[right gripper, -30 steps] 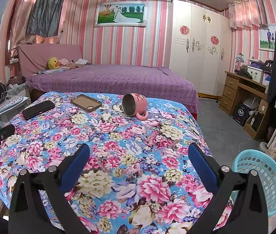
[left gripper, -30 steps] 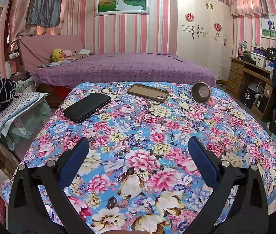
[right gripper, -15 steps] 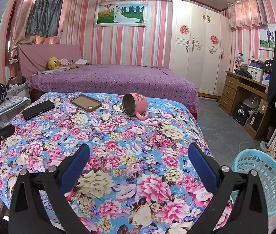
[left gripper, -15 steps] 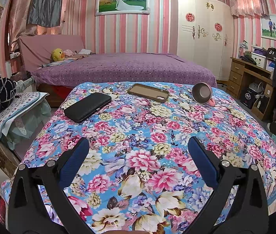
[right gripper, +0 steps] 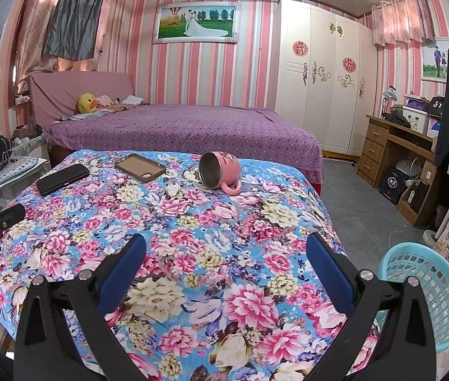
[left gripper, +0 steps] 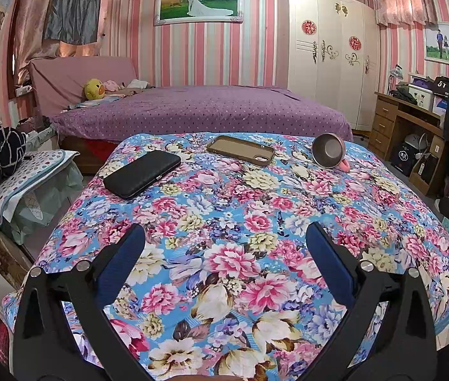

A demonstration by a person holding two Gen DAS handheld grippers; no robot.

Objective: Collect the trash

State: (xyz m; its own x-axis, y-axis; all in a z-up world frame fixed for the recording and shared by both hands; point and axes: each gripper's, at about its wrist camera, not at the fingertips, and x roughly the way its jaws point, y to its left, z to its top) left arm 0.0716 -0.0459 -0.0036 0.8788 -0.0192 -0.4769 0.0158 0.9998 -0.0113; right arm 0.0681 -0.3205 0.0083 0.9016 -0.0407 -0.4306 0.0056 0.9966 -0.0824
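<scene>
Risk at the outset of trash collection: both grippers, left gripper point(left gripper: 224, 247) and right gripper point(right gripper: 226, 258), hover spread wide and empty over the floral cloth point(right gripper: 192, 222). No obvious trash shows; only a tipped pink mug point(right gripper: 219, 171), a brown phone case point(right gripper: 140, 166) and a black case point(right gripper: 62, 178) lie far across it. The basket point(right gripper: 427, 289) stands on the floor, right. Misjudging these belongings as waste could discard them.

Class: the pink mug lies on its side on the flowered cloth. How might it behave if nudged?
The pink mug would probably roll little: its handle rests on the flowered cloth. It looks rigid, with a metal-looking lining, so likely not floppy. The soft cloth may damp sliding.
</scene>
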